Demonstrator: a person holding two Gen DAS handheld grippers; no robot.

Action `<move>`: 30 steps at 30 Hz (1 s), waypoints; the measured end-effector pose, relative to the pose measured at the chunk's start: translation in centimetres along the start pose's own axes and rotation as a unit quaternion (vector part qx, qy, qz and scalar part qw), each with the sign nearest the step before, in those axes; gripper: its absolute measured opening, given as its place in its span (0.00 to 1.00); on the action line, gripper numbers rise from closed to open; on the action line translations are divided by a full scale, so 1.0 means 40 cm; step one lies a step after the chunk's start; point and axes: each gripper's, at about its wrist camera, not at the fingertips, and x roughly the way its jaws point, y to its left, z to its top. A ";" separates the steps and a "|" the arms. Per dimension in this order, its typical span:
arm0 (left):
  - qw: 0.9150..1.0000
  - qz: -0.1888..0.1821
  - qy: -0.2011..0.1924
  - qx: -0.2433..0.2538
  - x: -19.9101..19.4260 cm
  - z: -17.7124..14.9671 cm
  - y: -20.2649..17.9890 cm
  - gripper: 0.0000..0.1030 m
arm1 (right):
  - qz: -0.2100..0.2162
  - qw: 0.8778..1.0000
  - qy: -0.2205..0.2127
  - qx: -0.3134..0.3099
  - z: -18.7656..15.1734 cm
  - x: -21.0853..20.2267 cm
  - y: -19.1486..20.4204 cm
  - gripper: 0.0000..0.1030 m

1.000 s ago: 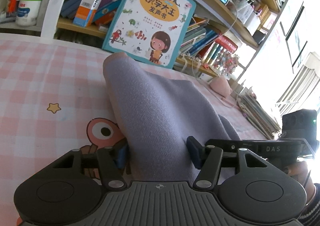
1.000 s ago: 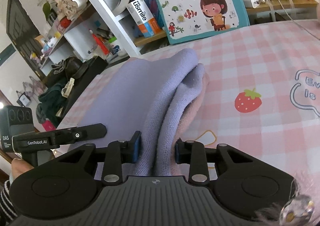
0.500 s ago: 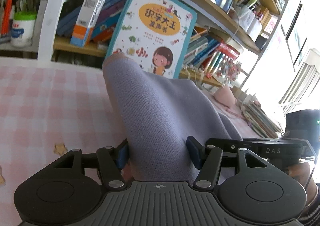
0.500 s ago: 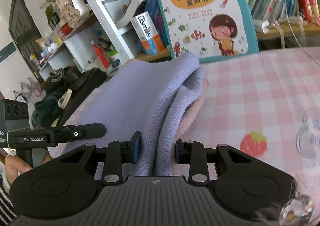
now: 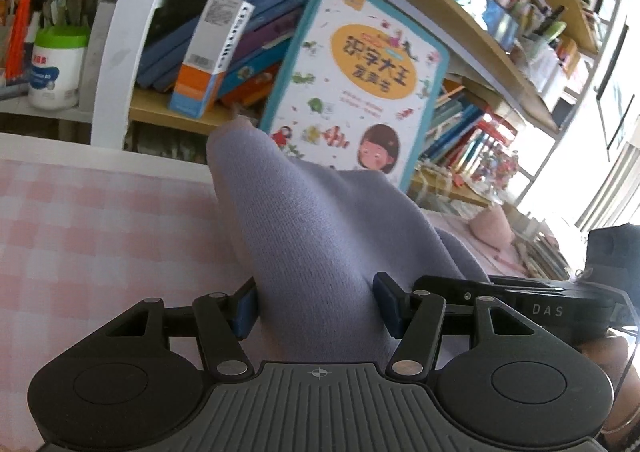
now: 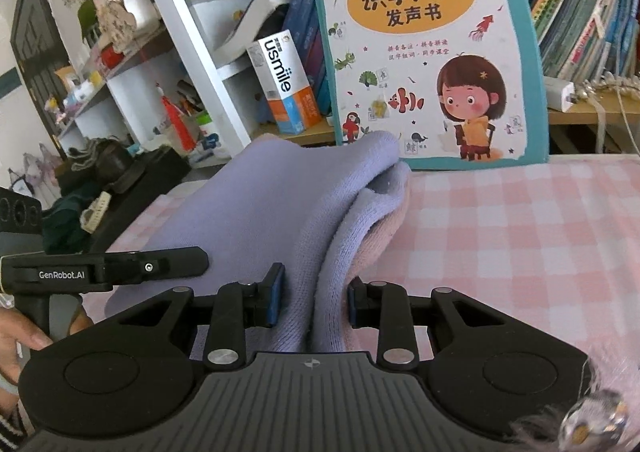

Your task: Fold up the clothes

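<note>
A lilac knitted garment (image 5: 316, 228) with a pale pink inner layer runs forward from both grippers over the pink checked tablecloth (image 5: 100, 236). My left gripper (image 5: 316, 306) is shut on one end of it. My right gripper (image 6: 312, 302) is shut on the other end, where the garment (image 6: 288, 212) bunches in thick folds. Each gripper shows in the other's view, the right one (image 5: 532, 308) to the right in the left wrist view and the left one (image 6: 100, 270) to the left in the right wrist view.
A large children's book (image 6: 428, 52) leans against the bookshelf (image 5: 208, 116) just past the table's far edge. A toothbrush box (image 6: 284, 84), books and jars stand on the shelves. Dark clothes (image 6: 80, 188) lie off the table's left side.
Both grippers have moved forward toward the bookshelf with the garment held in them. The book looms larger and less tablecloth shows in front.
</note>
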 end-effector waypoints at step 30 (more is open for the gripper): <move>0.996 0.057 -0.062 0.003 0.040 0.040 0.034 0.85 | -0.058 0.995 -0.063 0.043 0.033 0.067 -0.075 0.63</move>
